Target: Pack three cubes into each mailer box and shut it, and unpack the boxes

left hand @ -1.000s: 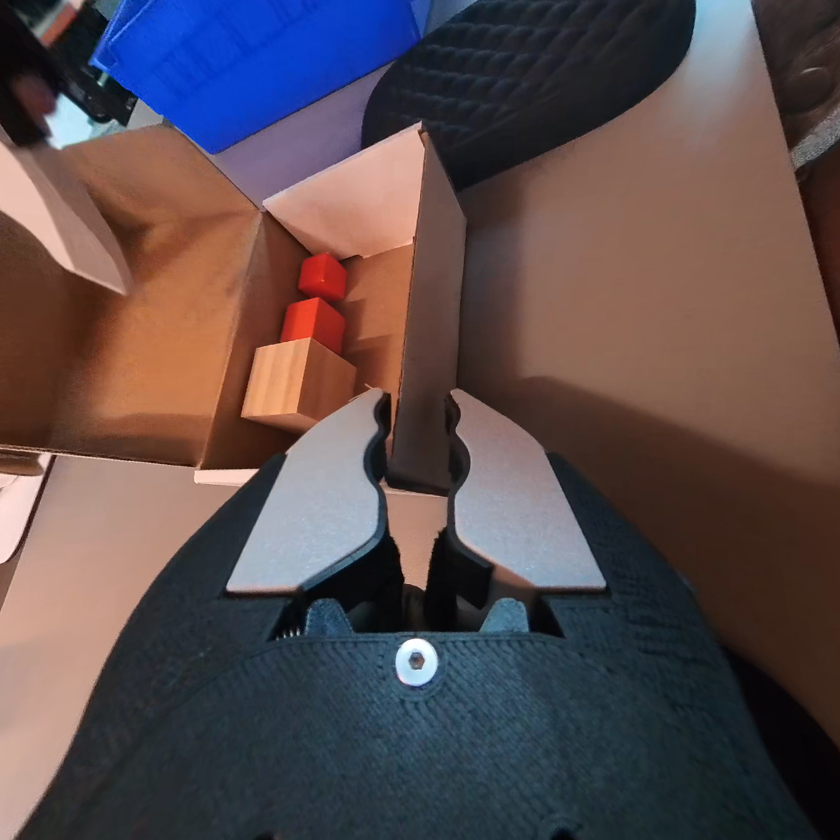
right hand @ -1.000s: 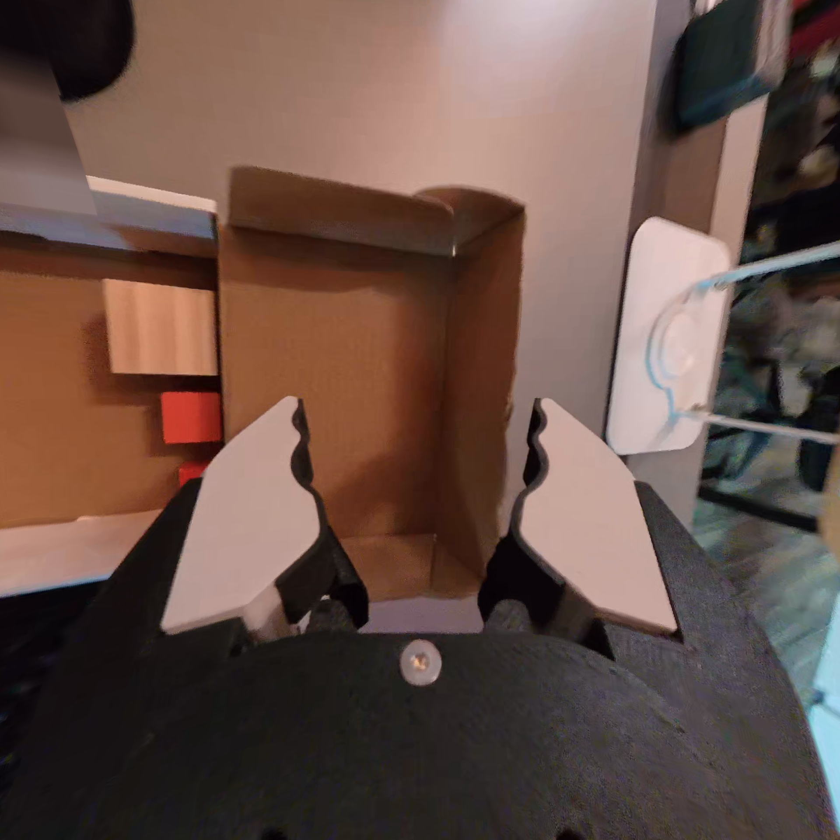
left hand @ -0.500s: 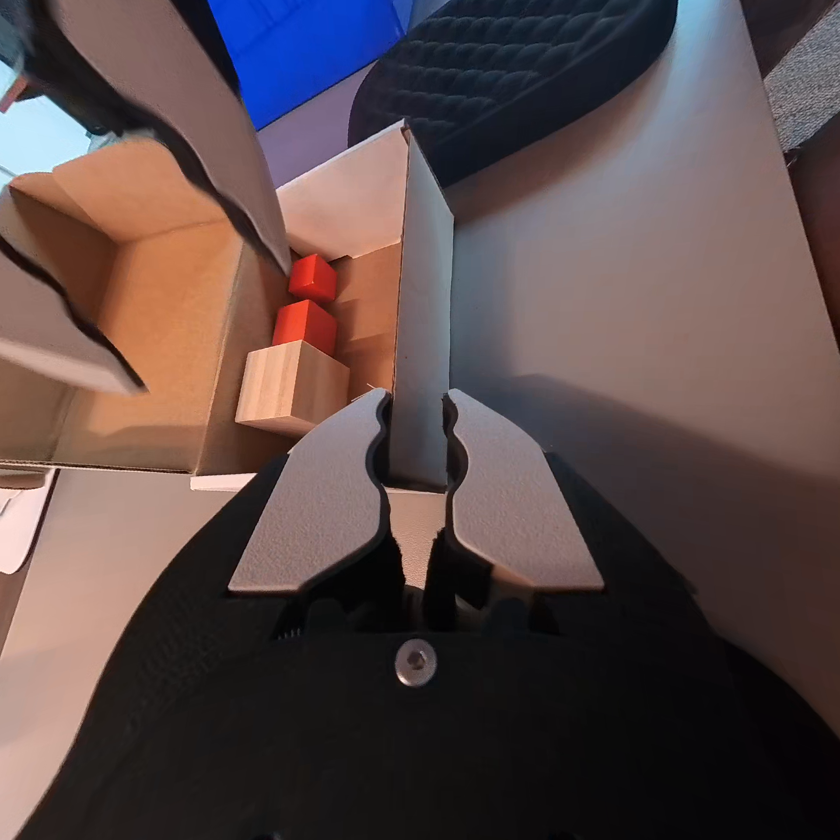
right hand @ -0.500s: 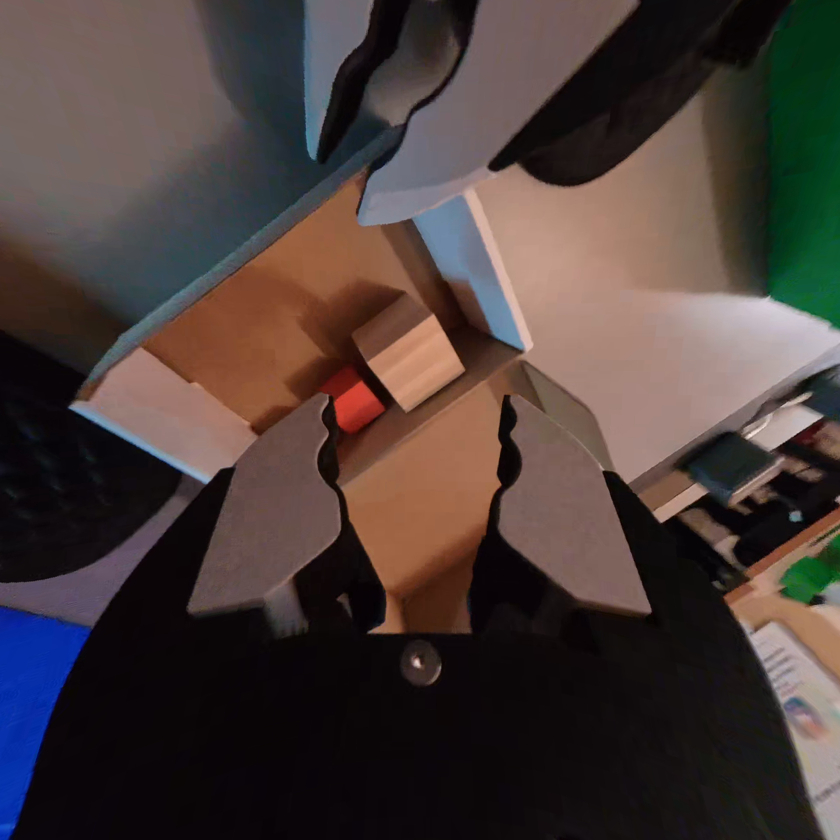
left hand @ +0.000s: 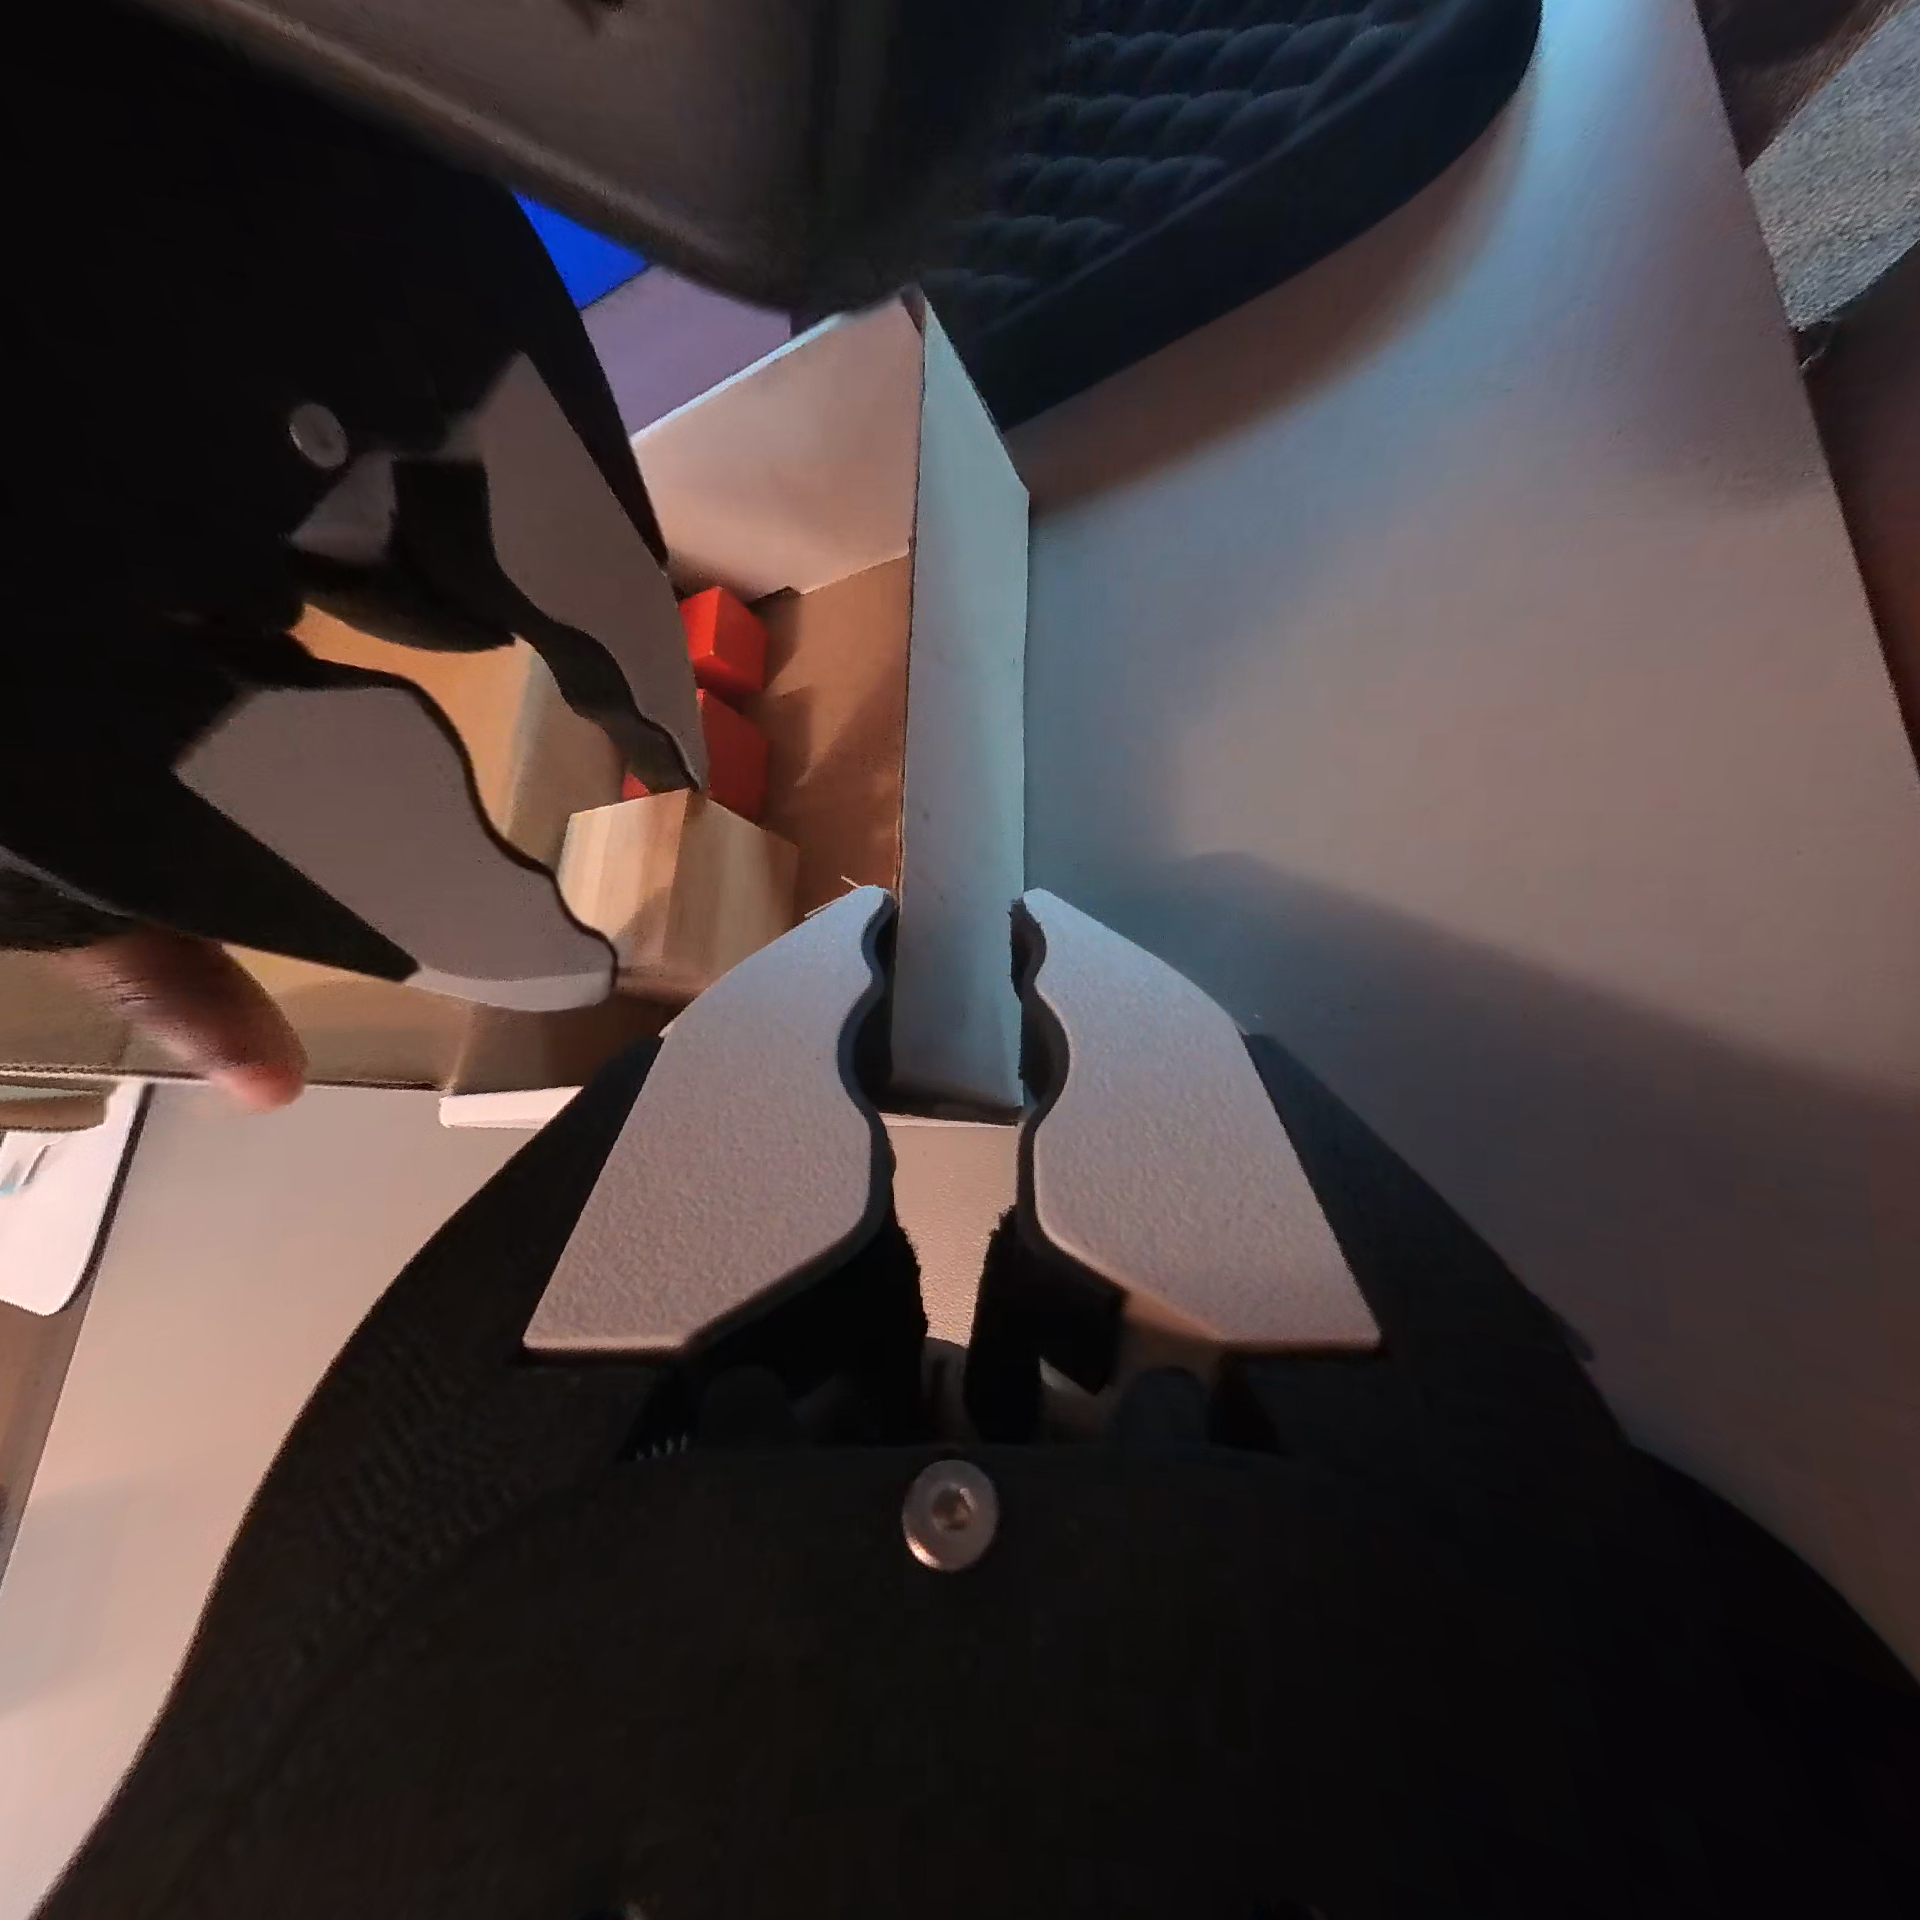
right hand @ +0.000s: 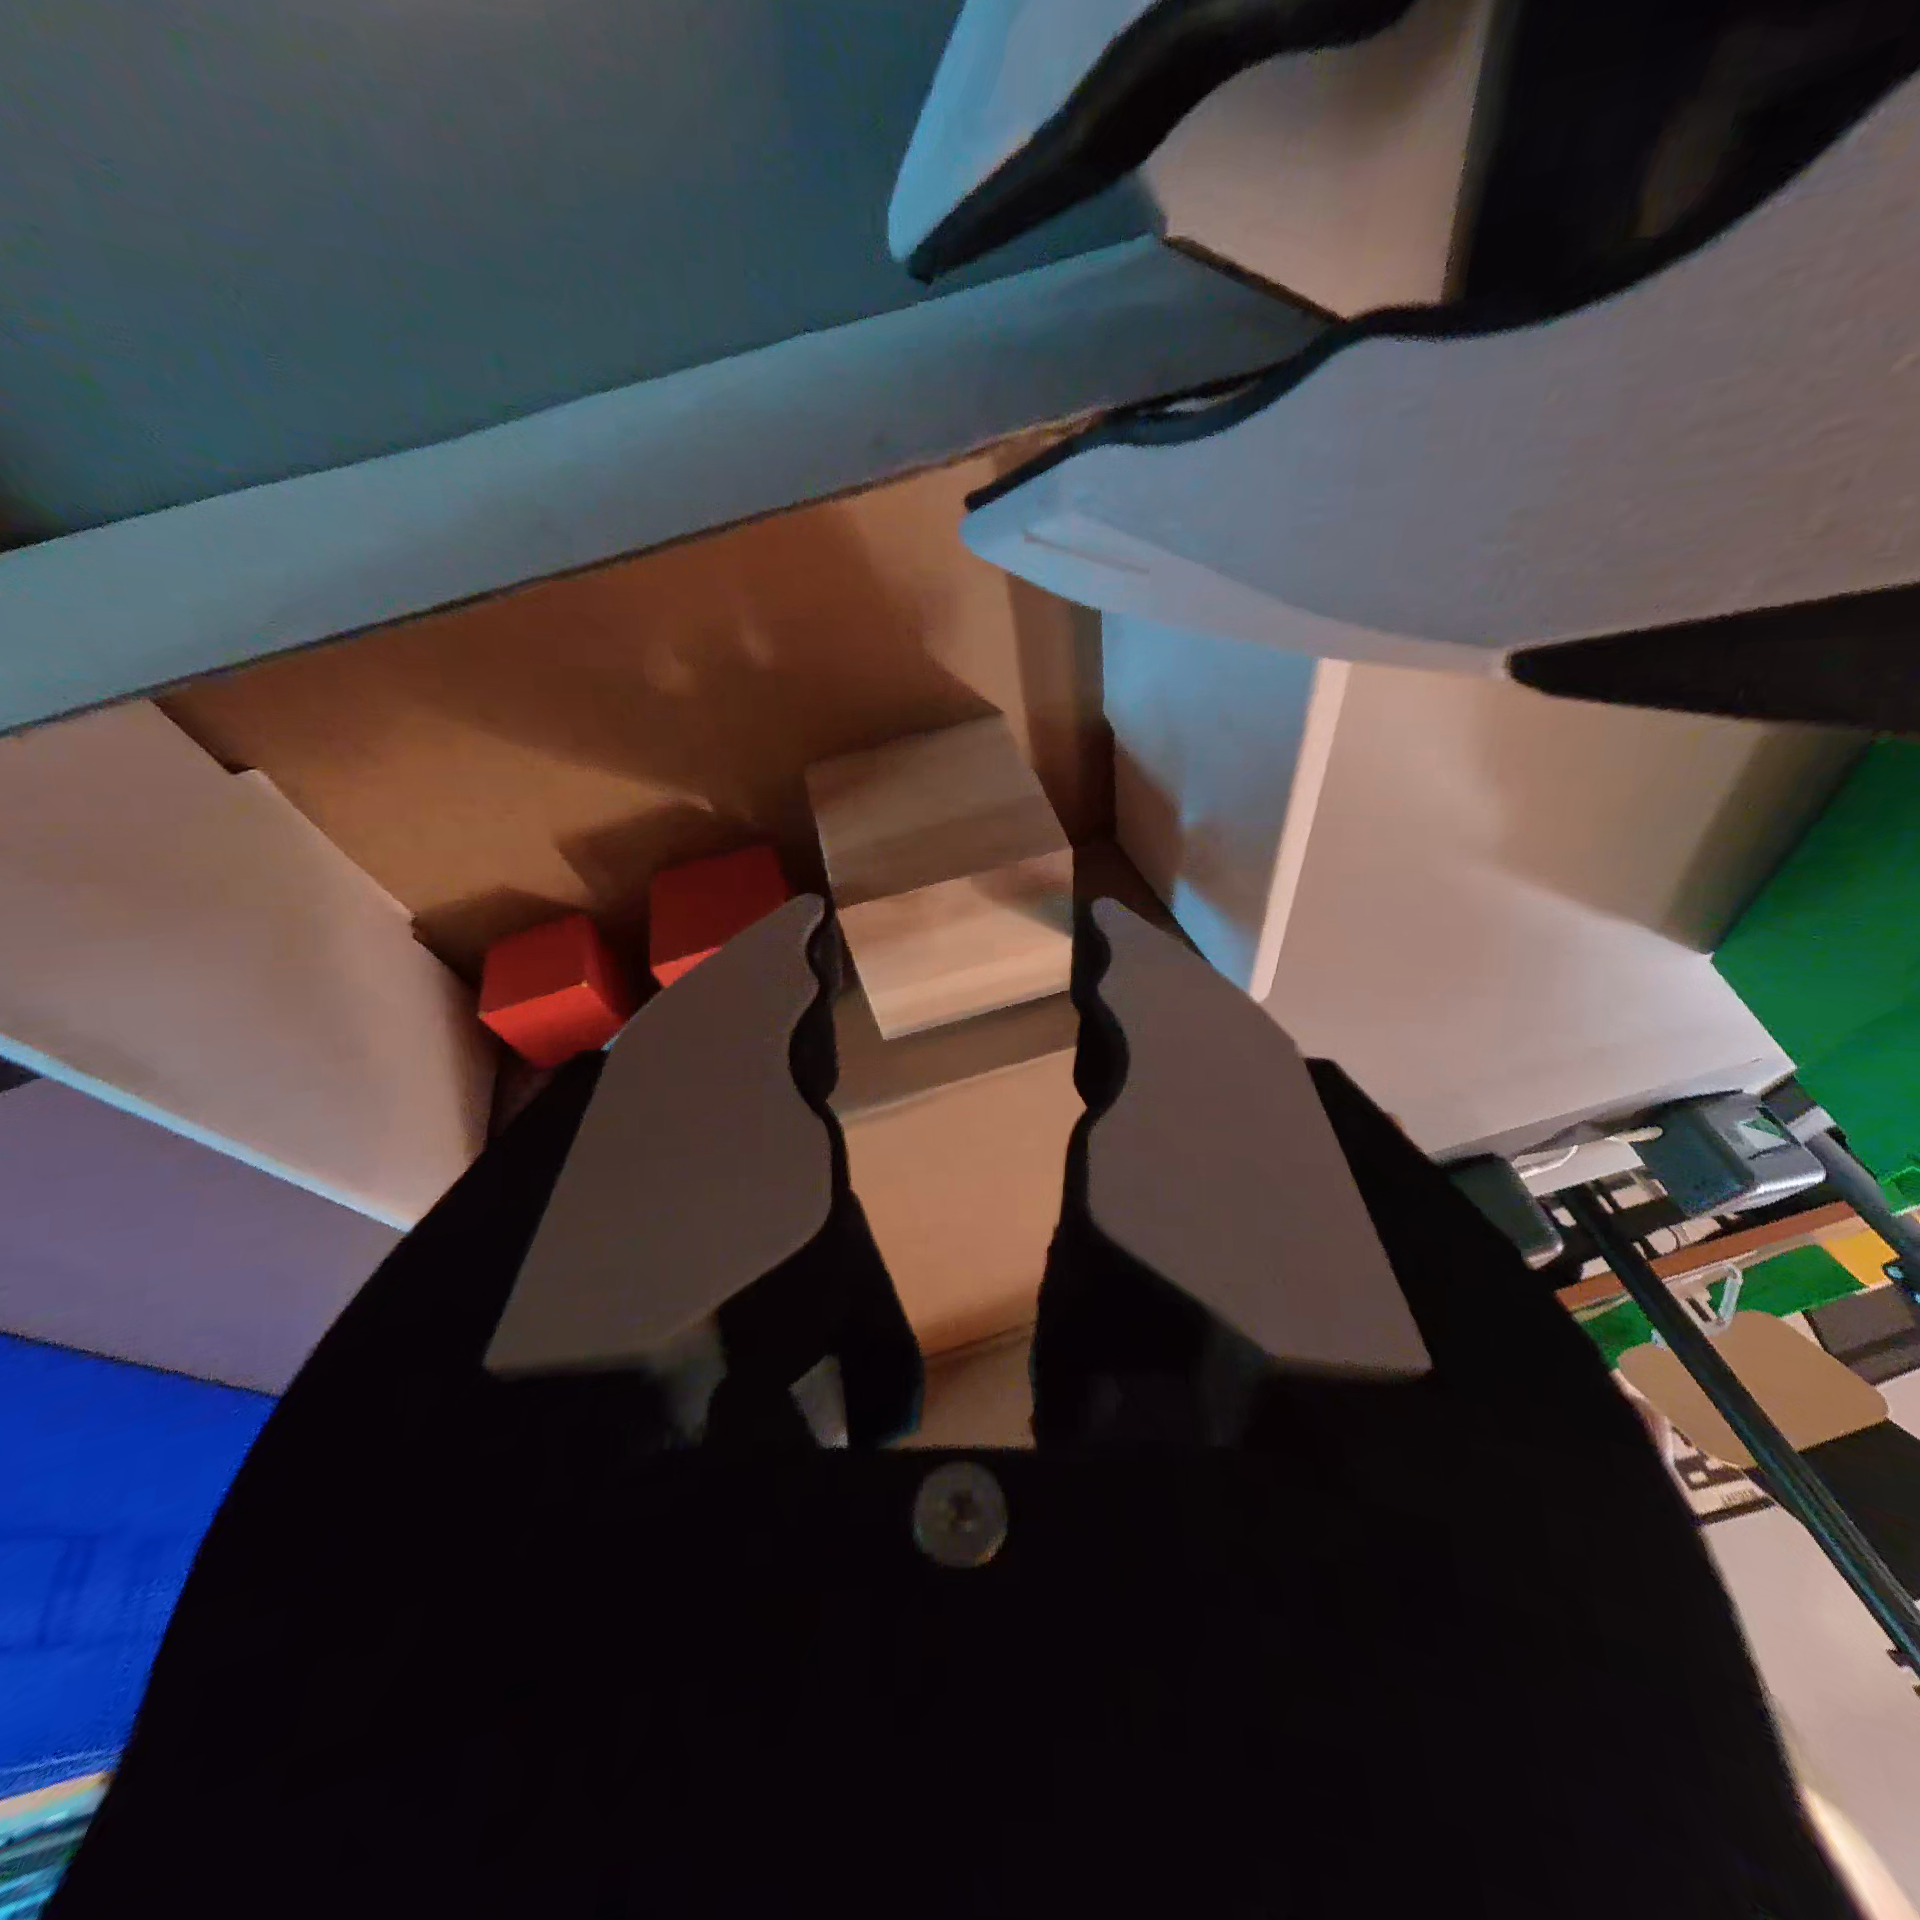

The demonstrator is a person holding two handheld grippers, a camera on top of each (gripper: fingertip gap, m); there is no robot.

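Note:
An open cardboard mailer box (left hand: 966, 623) lies on the white table. It holds a pale wooden cube (left hand: 675, 883) and two red cubes (left hand: 727, 639) in a row along its wall. My left gripper (left hand: 954, 920) is shut on the box's upright side wall. My right gripper (right hand: 956, 935) is open and reaches down into the box, one finger on each side of the wooden cube (right hand: 935, 862). The red cubes (right hand: 551, 987) sit just left of it. In the left wrist view the right gripper (left hand: 644, 873) comes in from the upper left. The left gripper's fingers (right hand: 1403, 540) show at the top right of the right wrist view.
A black quilted cushion (left hand: 1195, 156) lies on the table behind the box. A blue bin (right hand: 104, 1507) stands beyond the table edge. A person's fingertip (left hand: 239, 1049) shows by the box's near wall. A green surface (right hand: 1818, 883) and clutter lie off to the right. There is about 8 cm between the tips of the two grippers.
My right gripper swung from the open lid over to the cube side, dropped into the box and narrowed its jaws around the wooden cube. My left gripper kept its hold on the wall.

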